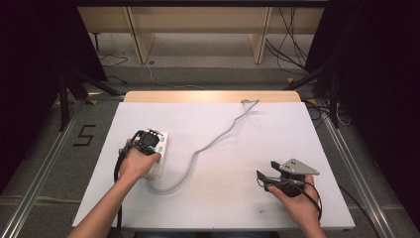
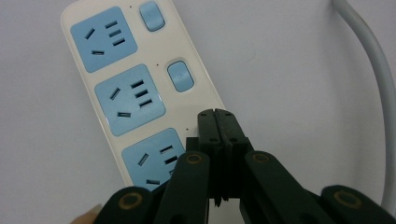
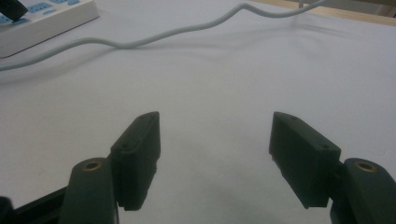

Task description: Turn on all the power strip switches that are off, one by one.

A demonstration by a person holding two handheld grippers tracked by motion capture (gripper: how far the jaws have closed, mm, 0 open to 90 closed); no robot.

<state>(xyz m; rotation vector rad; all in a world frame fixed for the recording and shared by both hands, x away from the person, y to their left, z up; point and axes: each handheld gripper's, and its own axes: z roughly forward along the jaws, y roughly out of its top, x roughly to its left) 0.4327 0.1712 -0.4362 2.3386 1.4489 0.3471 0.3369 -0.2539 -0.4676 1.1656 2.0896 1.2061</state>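
Black jaws of our left hand-held gripper sit pressed together, holding nothing, tips over the cream plastic power strip w/ blue sockets, beside its nearest switch. Strip's long axis runs away from us. Right hand-held gripper gapes wide, empty, well apart on the white surface.

The left gripper is held with jaws pressed together over the power strip; the right gripper, well apart from it, is held wide open.
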